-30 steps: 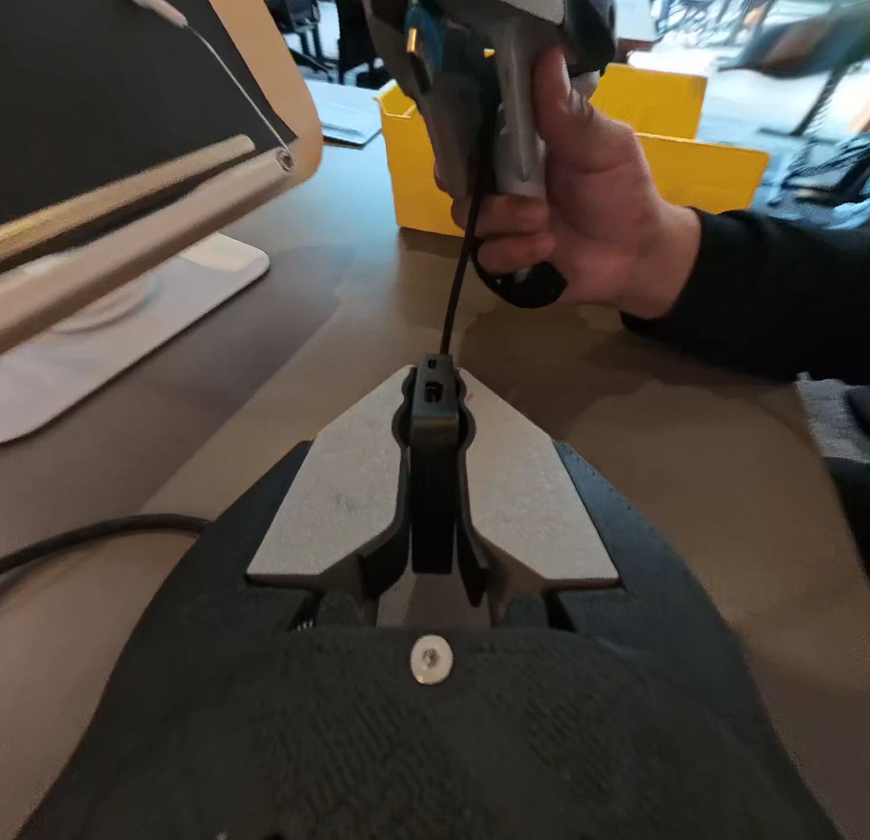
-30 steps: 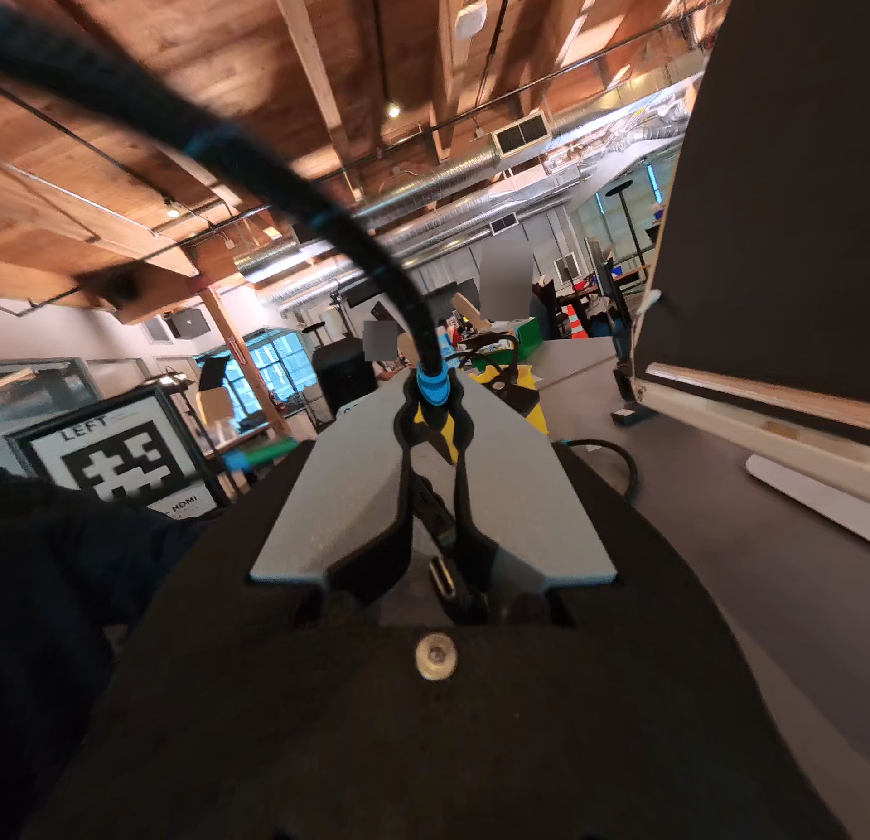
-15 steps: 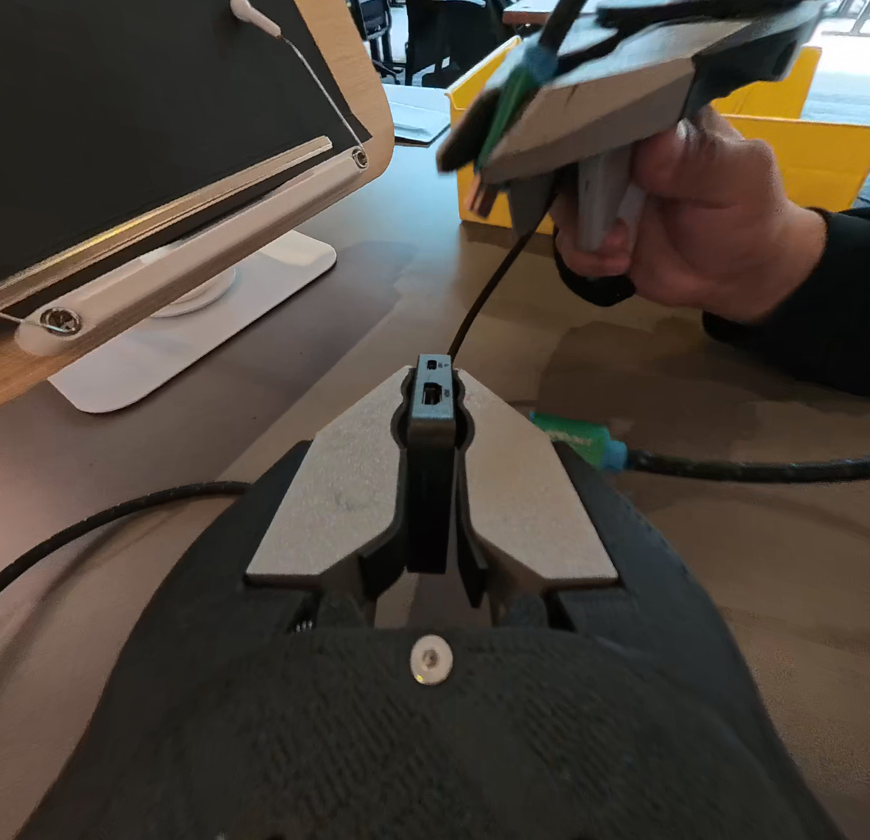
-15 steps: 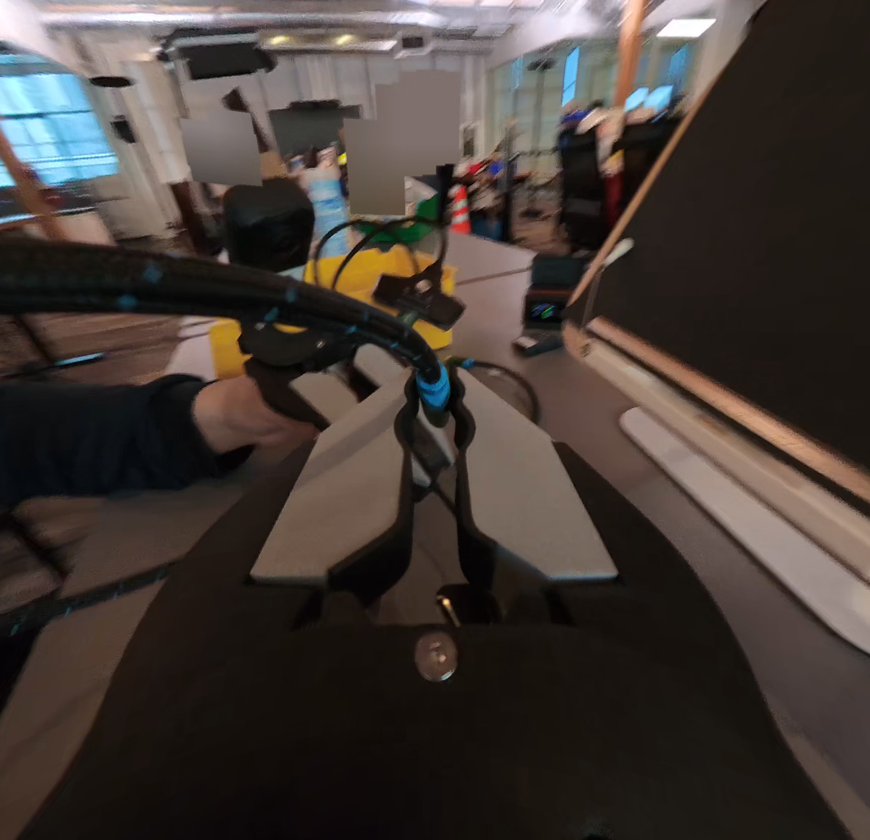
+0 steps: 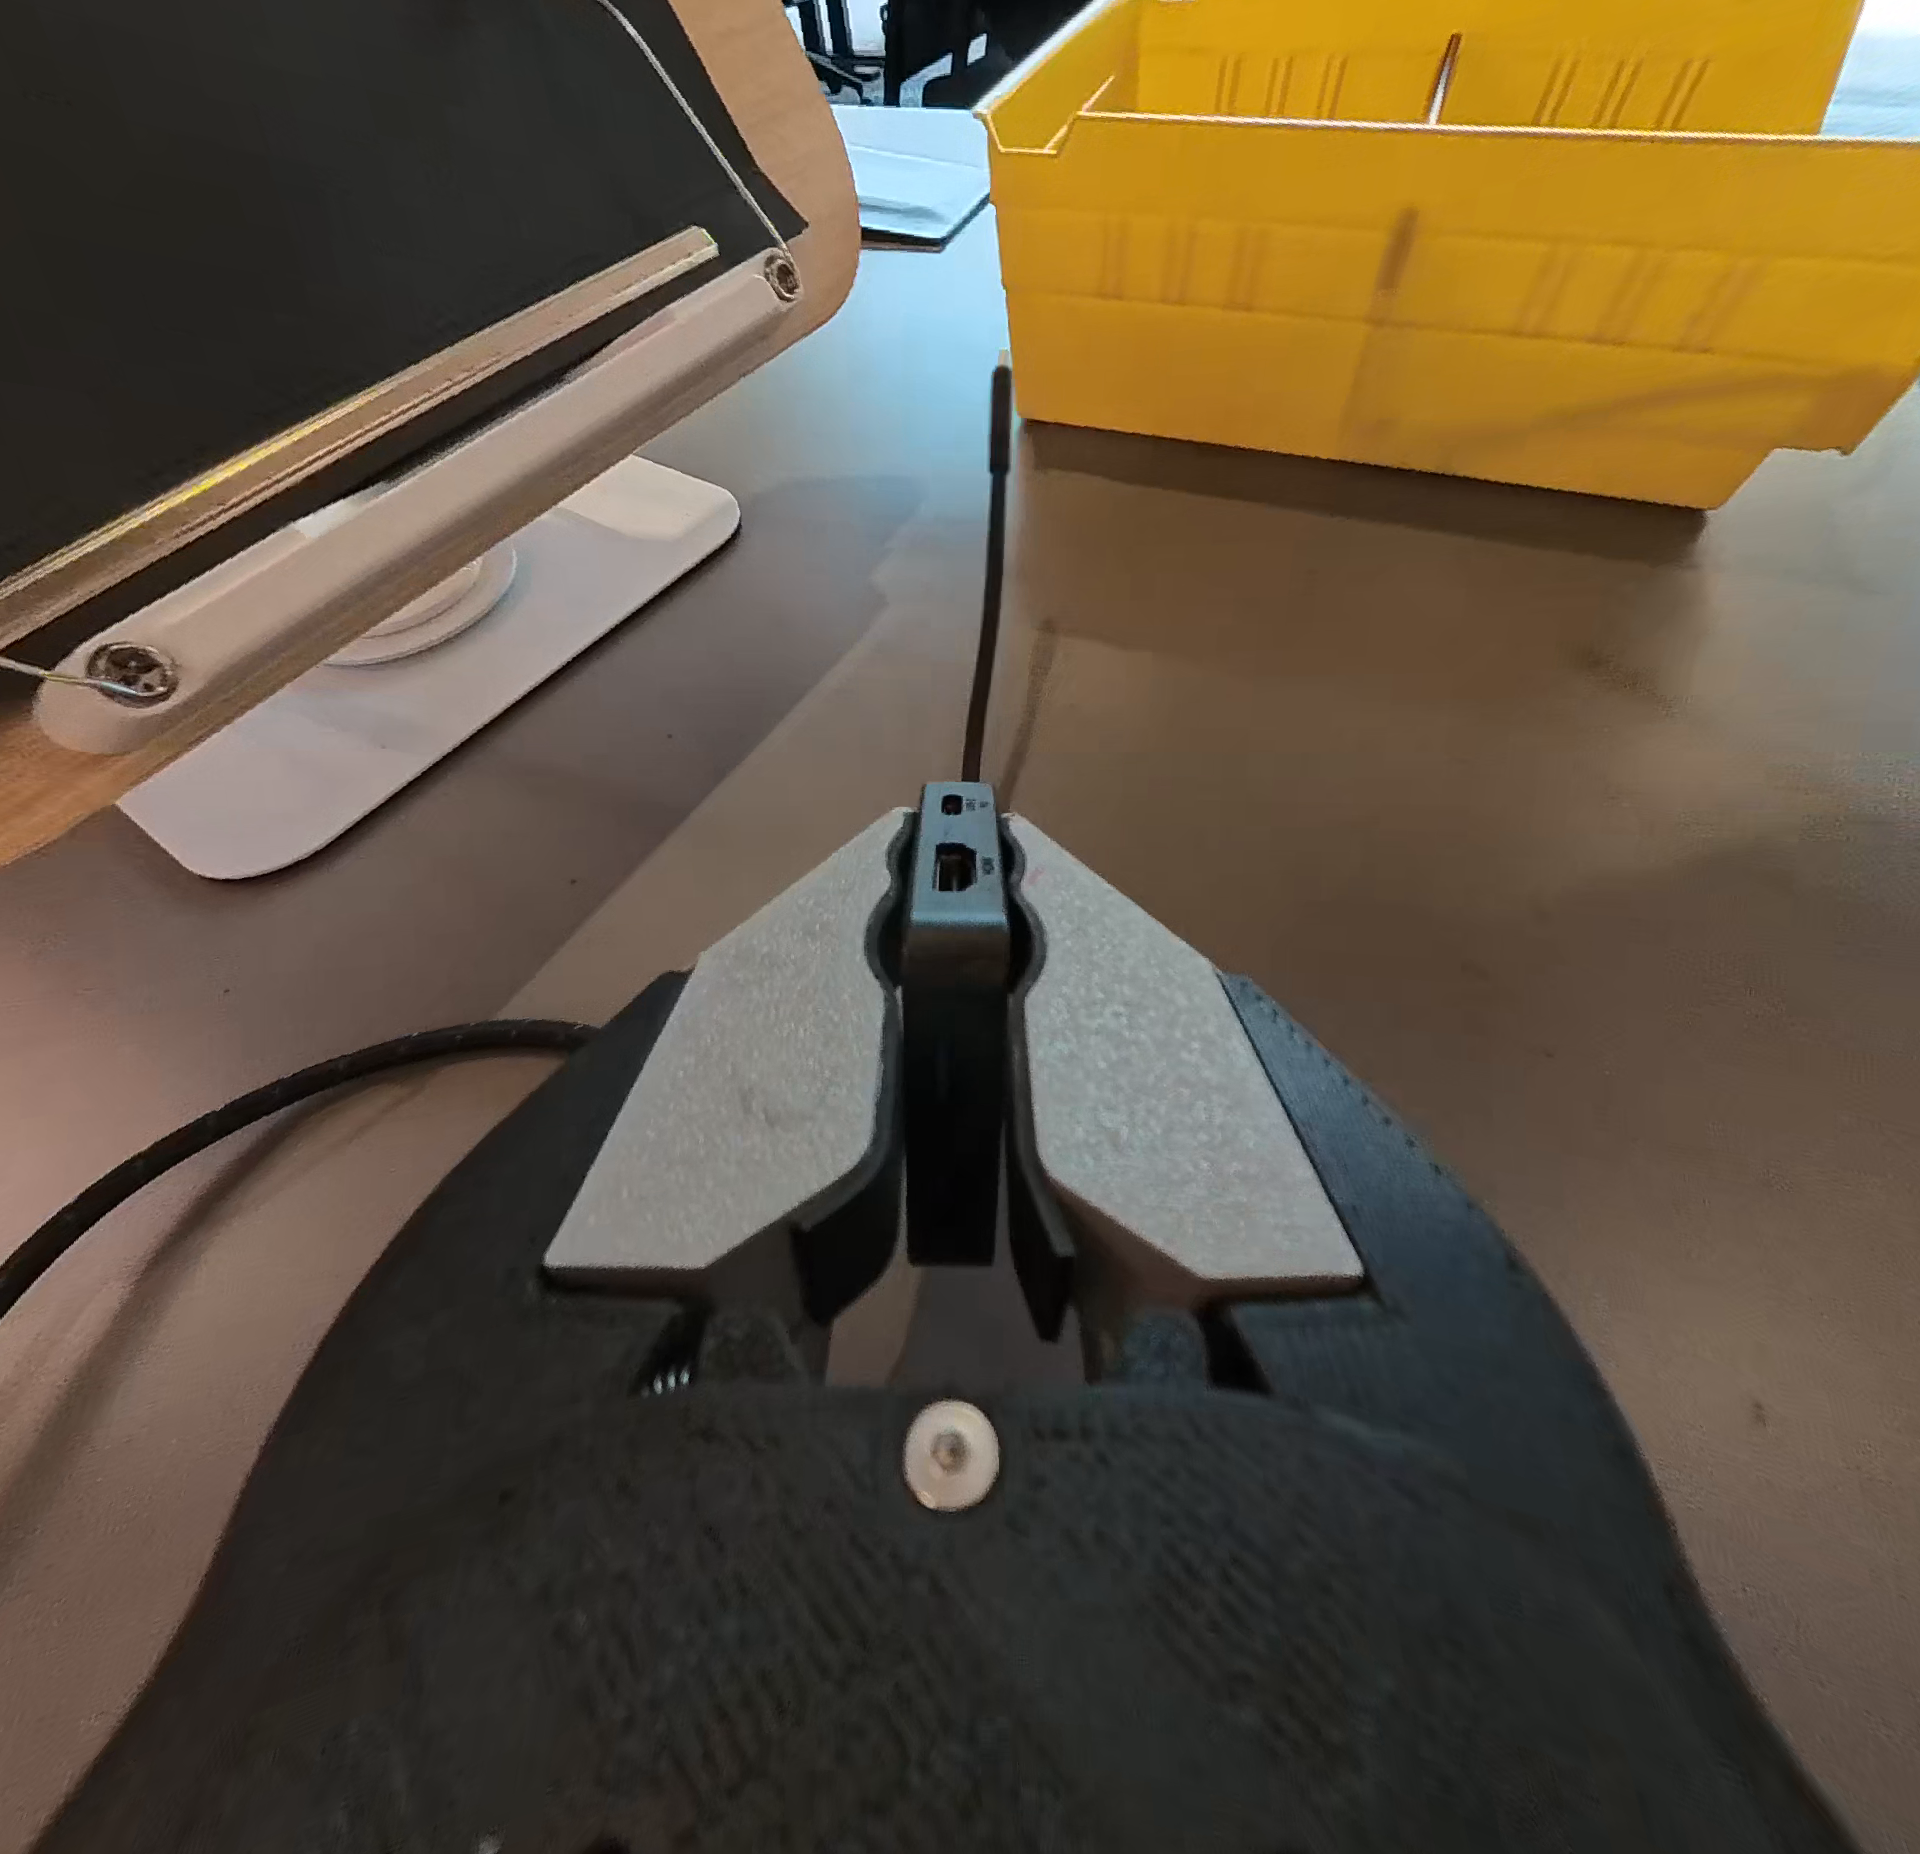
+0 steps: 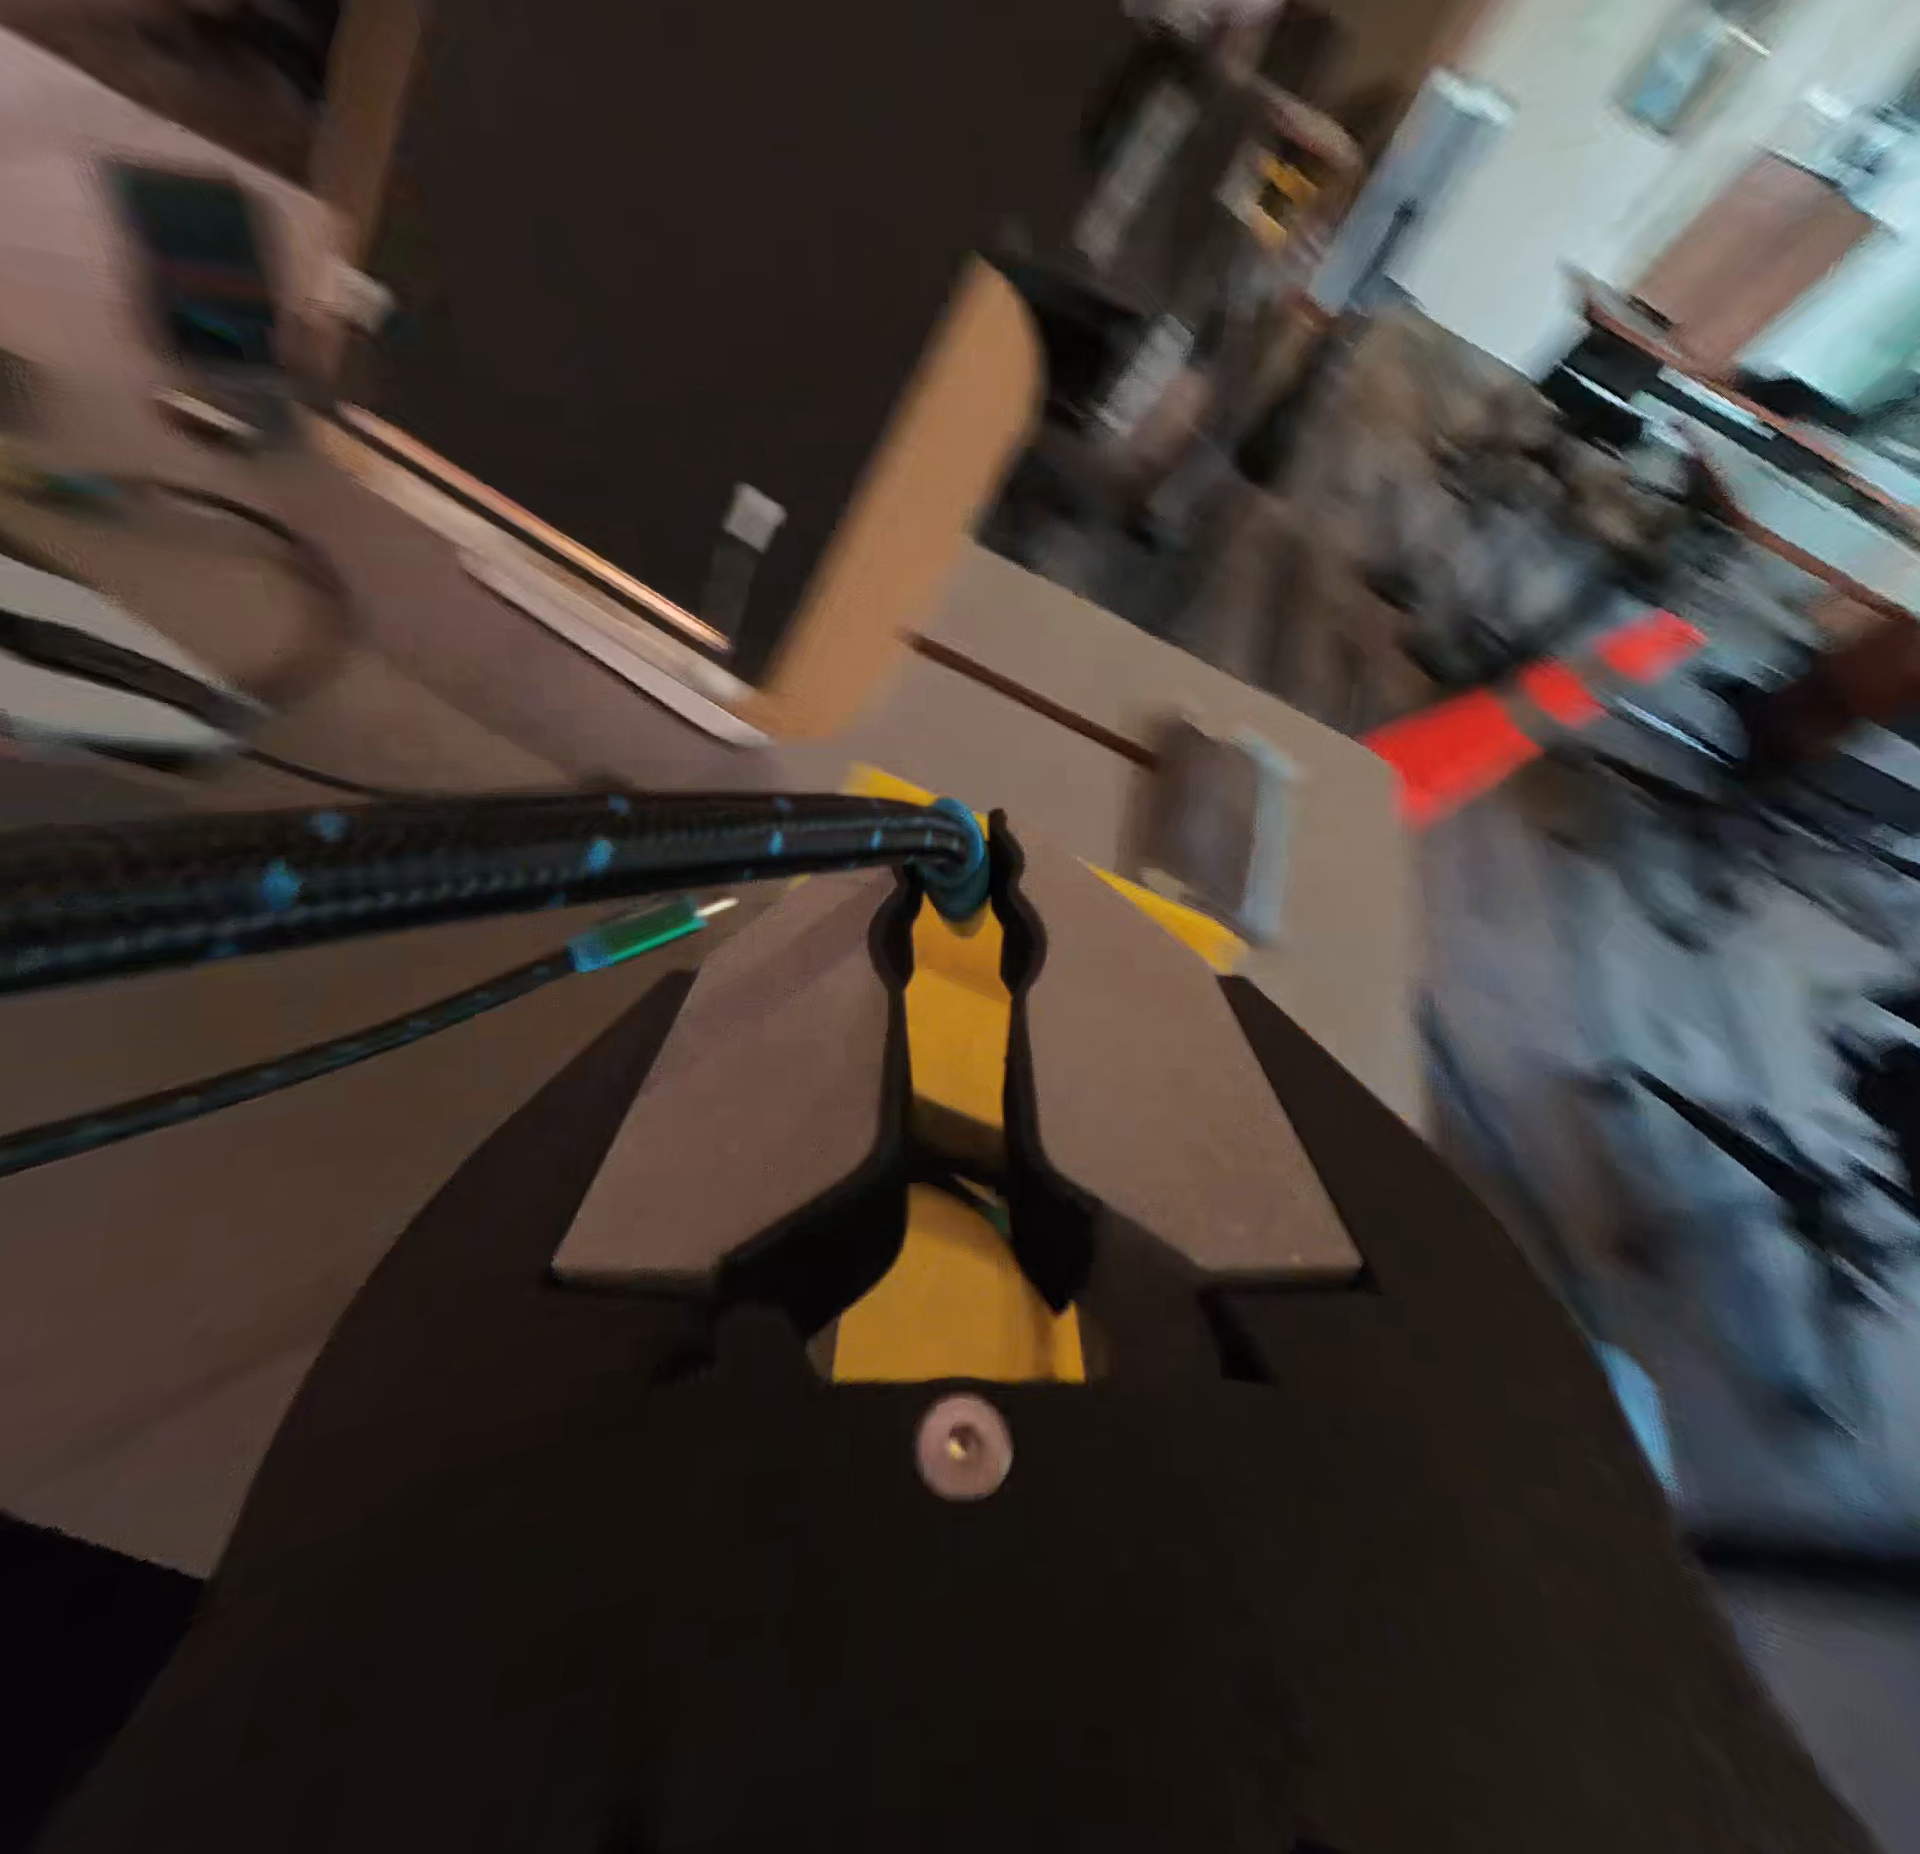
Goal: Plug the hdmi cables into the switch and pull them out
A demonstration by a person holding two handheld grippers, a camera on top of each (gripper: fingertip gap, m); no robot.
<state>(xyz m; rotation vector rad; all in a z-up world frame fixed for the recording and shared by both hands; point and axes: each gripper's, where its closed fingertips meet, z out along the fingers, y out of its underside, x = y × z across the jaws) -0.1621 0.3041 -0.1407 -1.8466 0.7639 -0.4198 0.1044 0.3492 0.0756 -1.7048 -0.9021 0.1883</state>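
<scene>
In the left wrist view my left gripper [image 5: 954, 869] is shut on the small black HDMI switch [image 5: 954, 895], held edge-up just above the table with an open port facing me. A thin black lead [image 5: 987, 599] runs from its far end toward the yellow bin. The right wrist view is motion-blurred. There my right gripper [image 6: 956, 859] is shut on a black-and-blue braided HDMI cable [image 6: 468, 859], pinched at its blue collar at the fingertips. The cable trails off left. A second cable with a green plug [image 6: 634, 937] lies on the table to the left.
A yellow divided bin [image 5: 1403, 277] stands at the back right of the table, and its yellow [image 6: 956, 1035] shows under my right gripper. A tilted black board on a white stand [image 5: 395, 277] is at the left. A black cable [image 5: 260, 1108] curves along the near left. My right fingertips sit around 35 cm from my left ones.
The right gripper and the hand holding it have left the left wrist view. It swung down and round with the braided cable and is now over the yellow bin. The left gripper still holds the switch.
</scene>
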